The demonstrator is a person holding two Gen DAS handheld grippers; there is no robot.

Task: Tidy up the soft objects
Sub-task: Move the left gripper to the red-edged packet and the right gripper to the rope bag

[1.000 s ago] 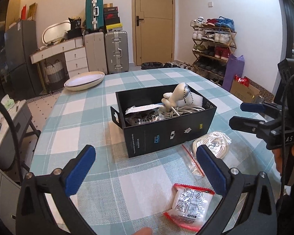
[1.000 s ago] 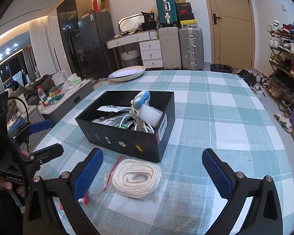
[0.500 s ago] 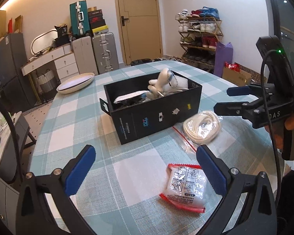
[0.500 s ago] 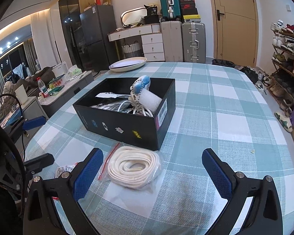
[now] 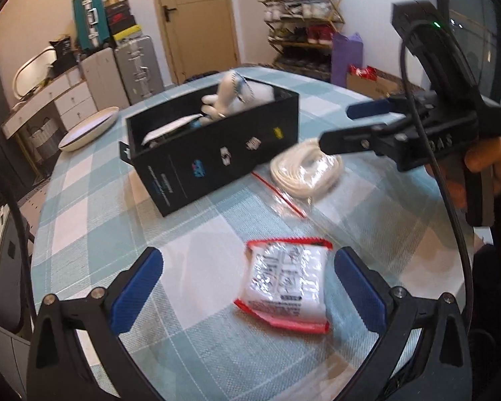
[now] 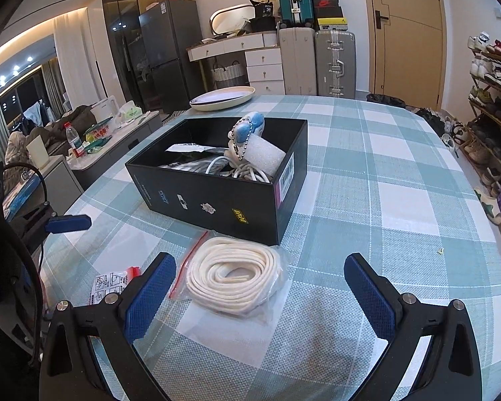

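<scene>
Broadly, a round table (image 6: 400,167) under a teal check cloth is seen, with a black box (image 6: 223,197) set near its middle, presumably as the bin for the soft items. Cables and a small plush toy (image 6: 247,127) are already held inside it. Just beside the box, at about 6 o'clock from it in the right wrist view, a bagged coil of white rope (image 6: 233,280) is left lying flat, not yet stowed. A red-edged packet (image 5: 287,284) is found at 7 o'clock from the rope, well apart from the box. The right gripper (image 6: 259,290) is held spread wide over the rope, likely lined up for a pick. The left gripper (image 5: 247,287) is likewise splayed, and the packet is framed between its fingers, untouched.
</scene>
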